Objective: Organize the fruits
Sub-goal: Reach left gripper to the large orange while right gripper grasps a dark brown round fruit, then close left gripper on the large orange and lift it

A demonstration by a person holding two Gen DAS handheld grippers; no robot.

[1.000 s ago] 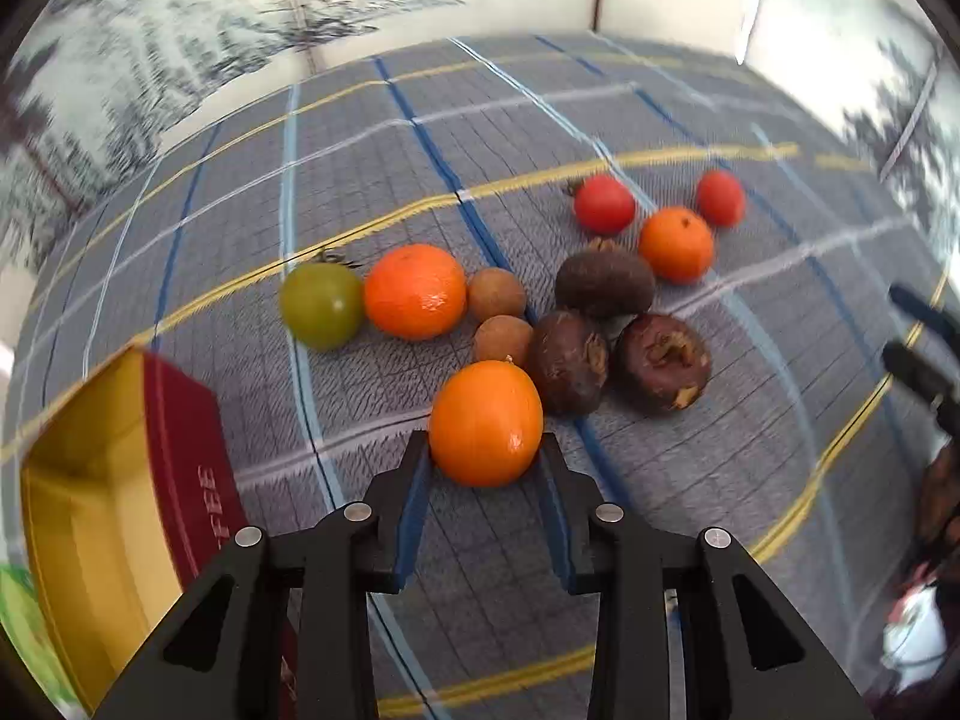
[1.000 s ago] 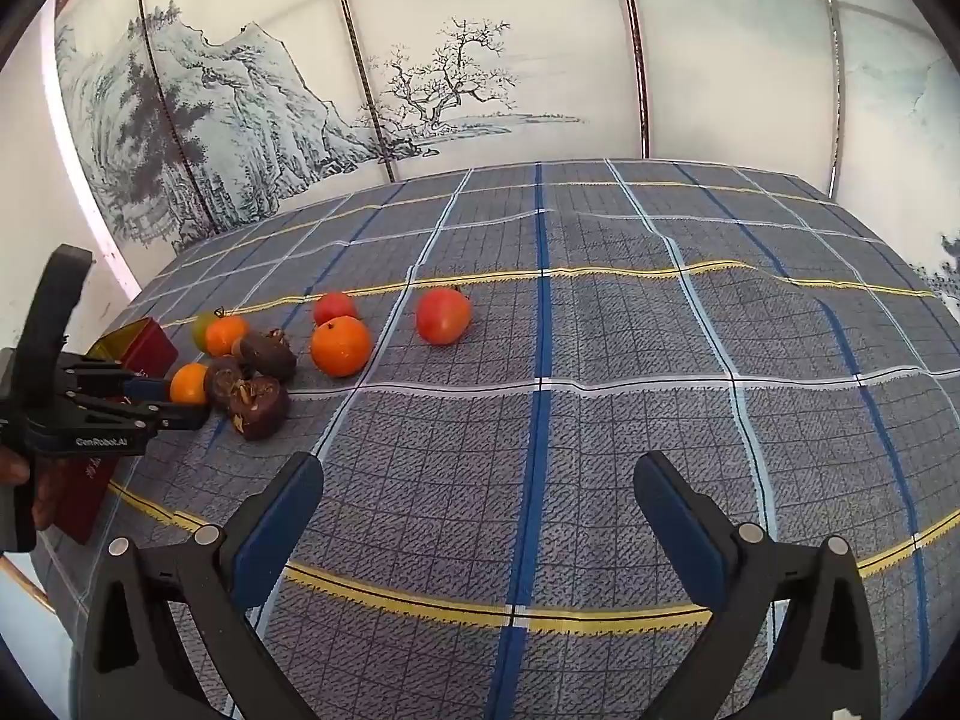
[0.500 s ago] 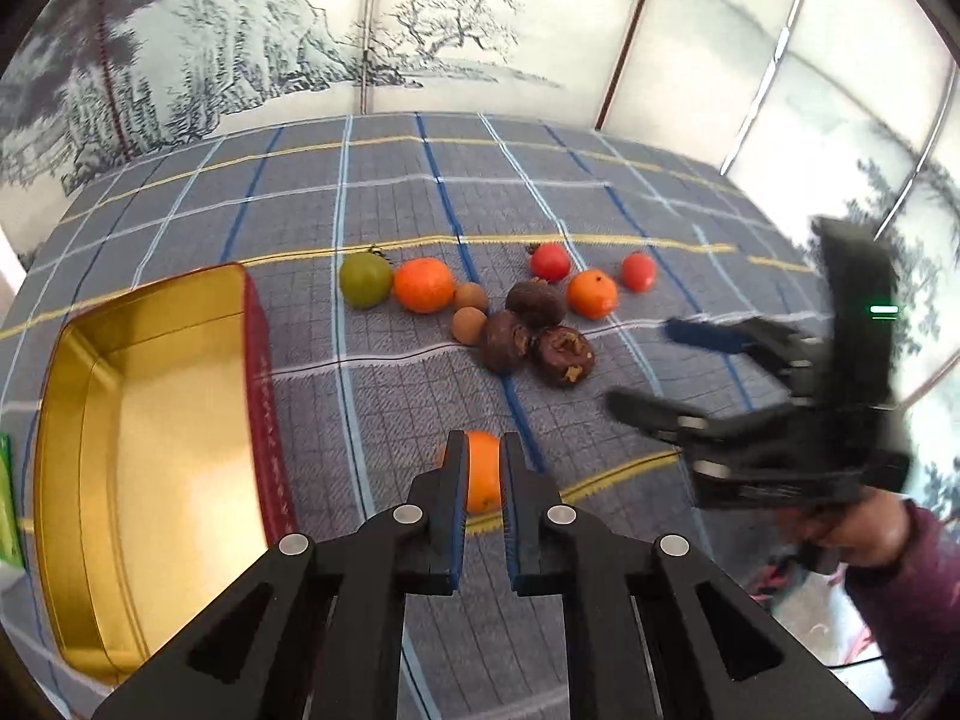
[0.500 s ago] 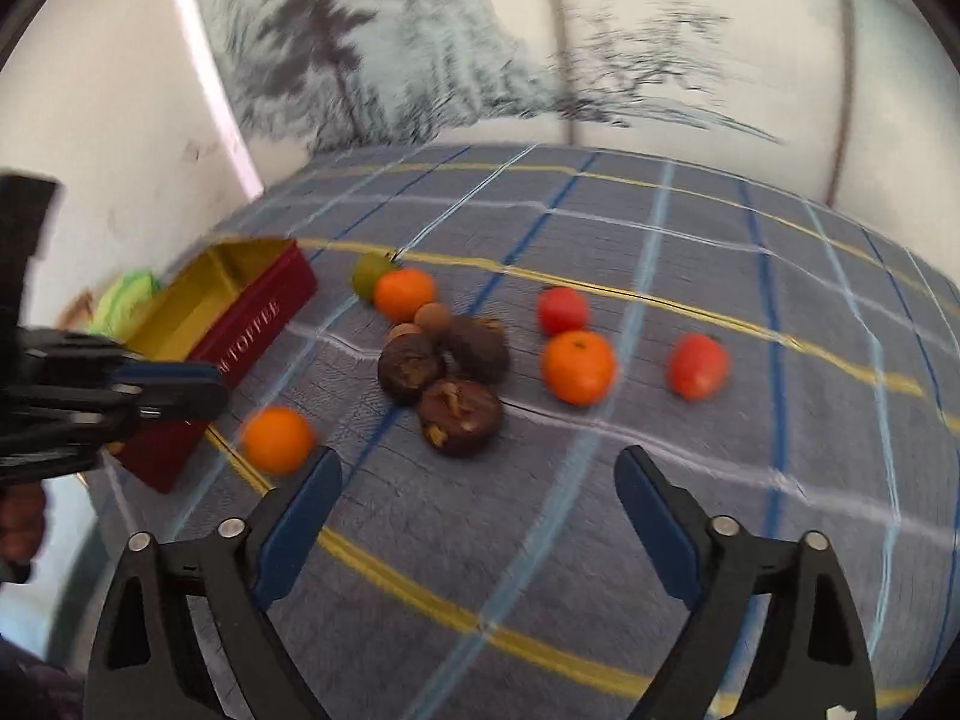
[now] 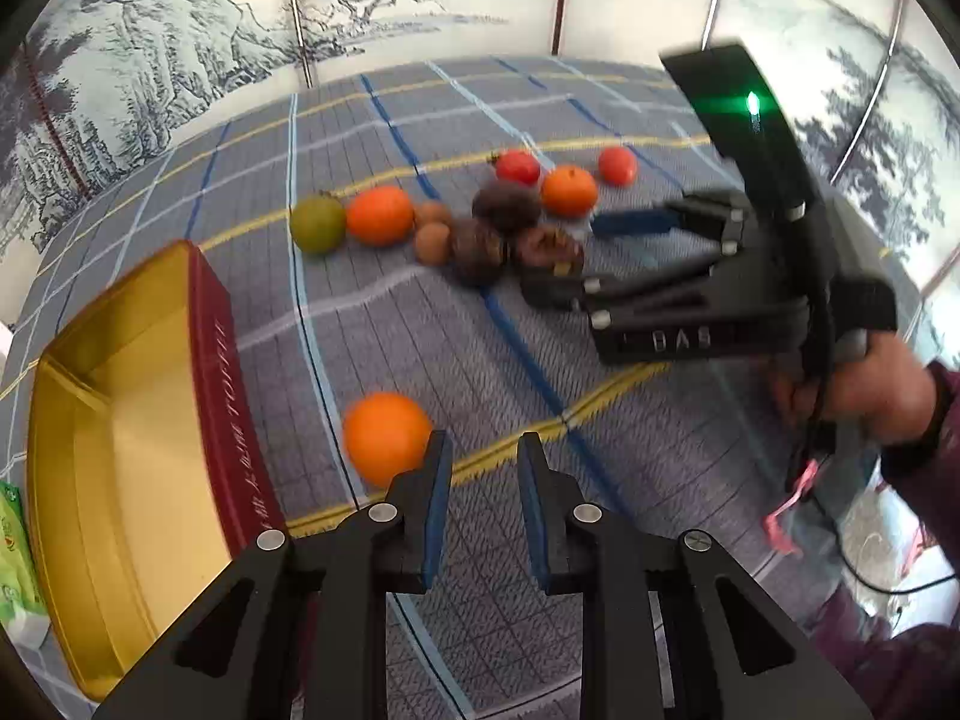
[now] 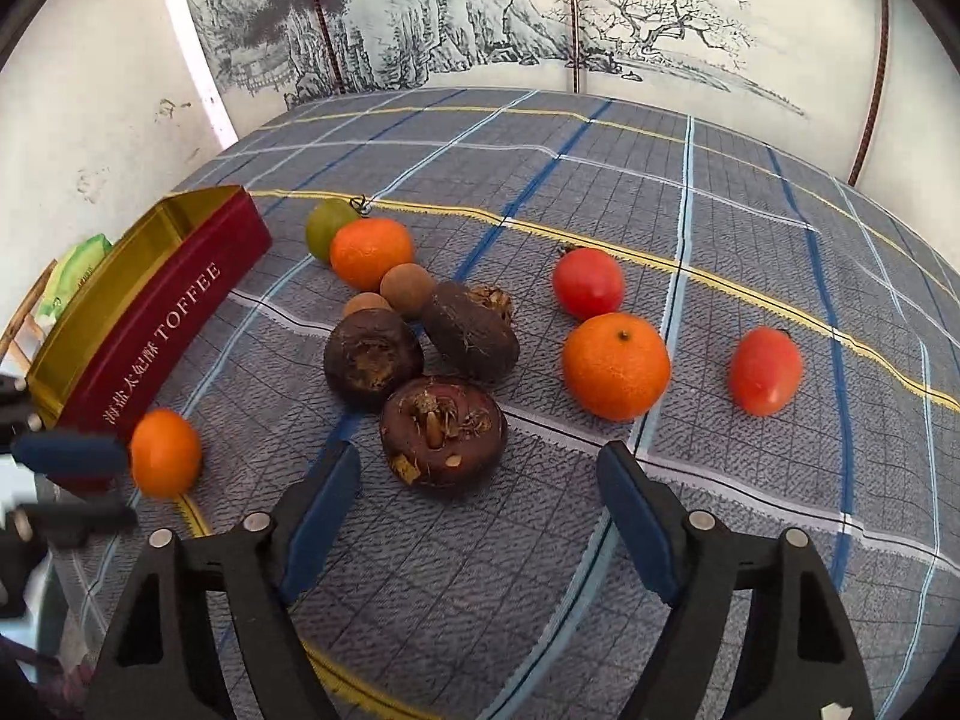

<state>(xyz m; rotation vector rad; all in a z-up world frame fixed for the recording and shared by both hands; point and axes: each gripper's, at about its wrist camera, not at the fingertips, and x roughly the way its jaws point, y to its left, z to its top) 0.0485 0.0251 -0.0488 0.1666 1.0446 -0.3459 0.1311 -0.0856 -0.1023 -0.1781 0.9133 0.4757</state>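
Observation:
My left gripper [image 5: 479,480] is open and empty. A small orange [image 5: 387,437] lies on the cloth just left of its left finger, beside the red toffee tin [image 5: 222,384]; the same orange shows in the right wrist view [image 6: 165,451]. My right gripper [image 6: 477,507] is open, with a dark brown fruit [image 6: 443,429] just ahead between its fingers. It also shows in the left wrist view [image 5: 600,252], next to that fruit [image 5: 549,249]. Two more brown fruits [image 6: 372,357], two oranges [image 6: 615,365], two red tomatoes [image 6: 765,369], a green fruit [image 6: 324,227] and two small tan fruits [image 6: 408,289] lie around.
The tin's gold inside [image 5: 114,468] holds nothing visible. A green packet [image 5: 15,564] lies left of the tin. A painted screen [image 6: 480,12] stands behind the checked tablecloth [image 6: 720,210]. The person's hand [image 5: 864,384] holds the right gripper.
My left gripper opened and the small orange it held now lies on the cloth beside the tin. My right gripper moved in close to the fruit pile, around the nearest brown fruit.

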